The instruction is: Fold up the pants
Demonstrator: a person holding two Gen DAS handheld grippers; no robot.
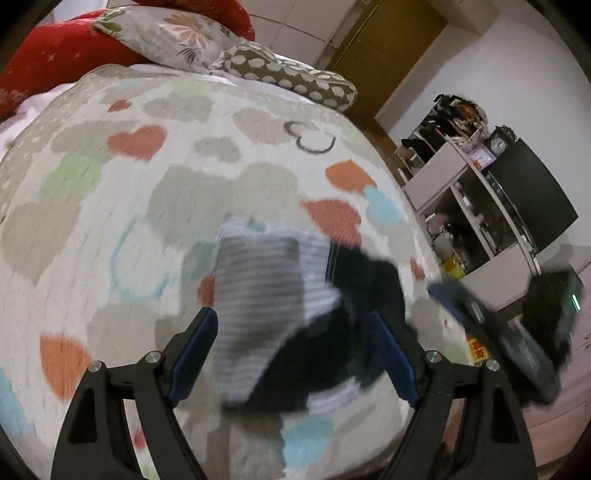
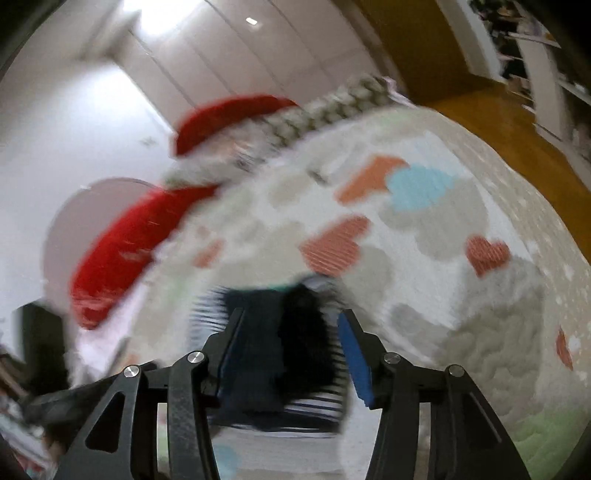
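Note:
The pants (image 1: 295, 325) are a small bunched bundle of grey-and-white striped and dark navy cloth, lying on the heart-patterned bedspread (image 1: 147, 184). My left gripper (image 1: 295, 332) is open, its blue-padded fingers on either side of the bundle, just above it. In the right wrist view the same pants (image 2: 288, 347) lie blurred between the fingers of my right gripper (image 2: 291, 332), which is open too. My right gripper also shows in the left wrist view (image 1: 498, 332) as a blurred dark shape at the right of the bundle.
Red pillows (image 1: 55, 66), a floral pillow (image 1: 177, 33) and a grey patterned pillow (image 1: 291, 74) lie at the head of the bed. A shelf unit (image 1: 472, 192) with clutter and a brown door (image 1: 388, 44) stand beyond the bed's right edge.

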